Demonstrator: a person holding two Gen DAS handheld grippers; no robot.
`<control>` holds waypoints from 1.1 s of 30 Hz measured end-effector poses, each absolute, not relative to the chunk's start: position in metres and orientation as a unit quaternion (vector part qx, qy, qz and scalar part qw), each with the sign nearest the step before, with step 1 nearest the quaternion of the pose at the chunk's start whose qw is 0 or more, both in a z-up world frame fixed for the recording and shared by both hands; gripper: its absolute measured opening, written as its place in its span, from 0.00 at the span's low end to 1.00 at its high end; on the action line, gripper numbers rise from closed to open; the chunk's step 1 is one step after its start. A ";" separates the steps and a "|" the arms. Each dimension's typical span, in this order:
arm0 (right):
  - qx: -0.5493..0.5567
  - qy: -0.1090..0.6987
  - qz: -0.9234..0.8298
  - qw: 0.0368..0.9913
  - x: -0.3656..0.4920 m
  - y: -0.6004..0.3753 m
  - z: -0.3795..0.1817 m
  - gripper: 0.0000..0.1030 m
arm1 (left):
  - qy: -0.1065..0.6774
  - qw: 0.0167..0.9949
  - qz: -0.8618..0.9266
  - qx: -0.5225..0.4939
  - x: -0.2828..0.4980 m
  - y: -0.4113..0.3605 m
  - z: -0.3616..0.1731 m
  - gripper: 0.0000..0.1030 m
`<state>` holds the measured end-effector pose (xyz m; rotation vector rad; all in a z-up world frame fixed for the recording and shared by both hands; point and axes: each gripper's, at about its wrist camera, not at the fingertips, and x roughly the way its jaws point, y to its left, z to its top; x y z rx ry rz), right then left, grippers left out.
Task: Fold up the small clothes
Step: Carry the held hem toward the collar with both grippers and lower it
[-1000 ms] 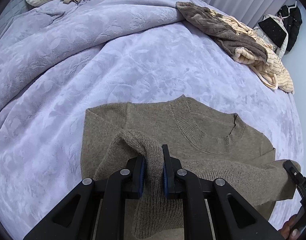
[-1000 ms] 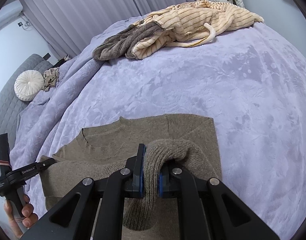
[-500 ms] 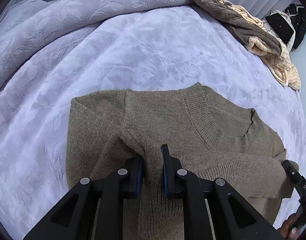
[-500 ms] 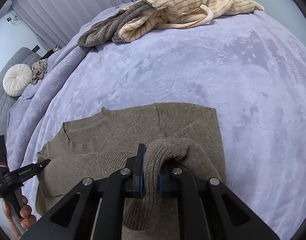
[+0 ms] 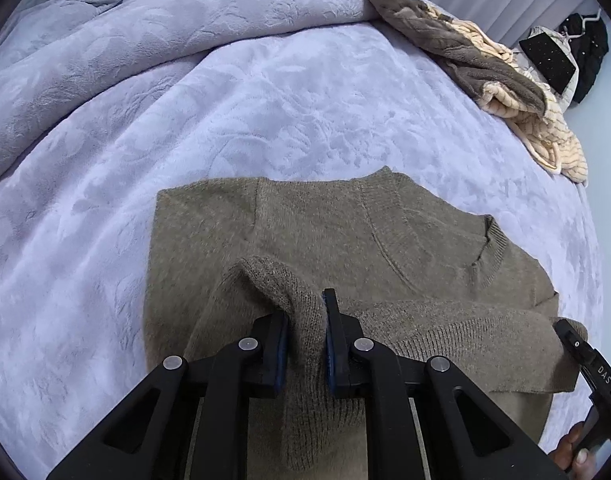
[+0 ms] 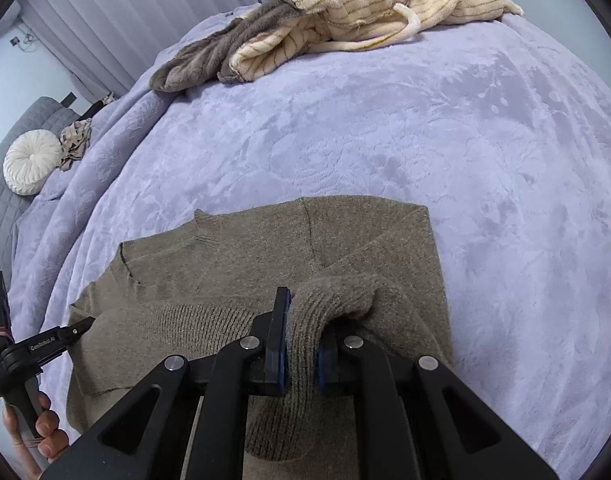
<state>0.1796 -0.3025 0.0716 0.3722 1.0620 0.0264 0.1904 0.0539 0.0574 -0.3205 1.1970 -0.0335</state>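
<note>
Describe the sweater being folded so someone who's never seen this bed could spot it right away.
On the lavender bedspread, look at the near edge, away from the striped cream robe. The olive-brown sweater lies flat there, ribbed neck showing. Unlike the heaped garments, it is pinched by the left gripper and right gripper.

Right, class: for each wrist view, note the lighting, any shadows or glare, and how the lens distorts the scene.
Left wrist view: soft even light, no glare, faint shadow under the olive sweater; the bedspread bulges, corners black. Right wrist view: same flat light; curtains bow, claw sharp.
</note>
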 end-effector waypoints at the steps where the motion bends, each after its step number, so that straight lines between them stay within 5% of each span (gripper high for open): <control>1: 0.176 0.496 0.019 0.850 0.170 -0.302 0.081 0.11 | 0.559 0.814 -0.021 -0.156 0.180 0.057 0.063 0.15; 16: 0.155 0.413 0.110 0.891 -0.053 -0.284 0.198 0.11 | 0.500 0.849 -0.072 -0.153 -0.027 0.088 0.168 0.15; 25: 0.185 0.400 0.103 0.892 0.002 -0.290 0.197 0.11 | 0.506 0.844 -0.040 -0.173 0.055 0.081 0.159 0.15; 33: 0.224 0.475 0.058 0.849 0.118 -0.302 0.122 0.11 | 0.578 0.797 -0.007 -0.174 0.160 0.067 0.074 0.15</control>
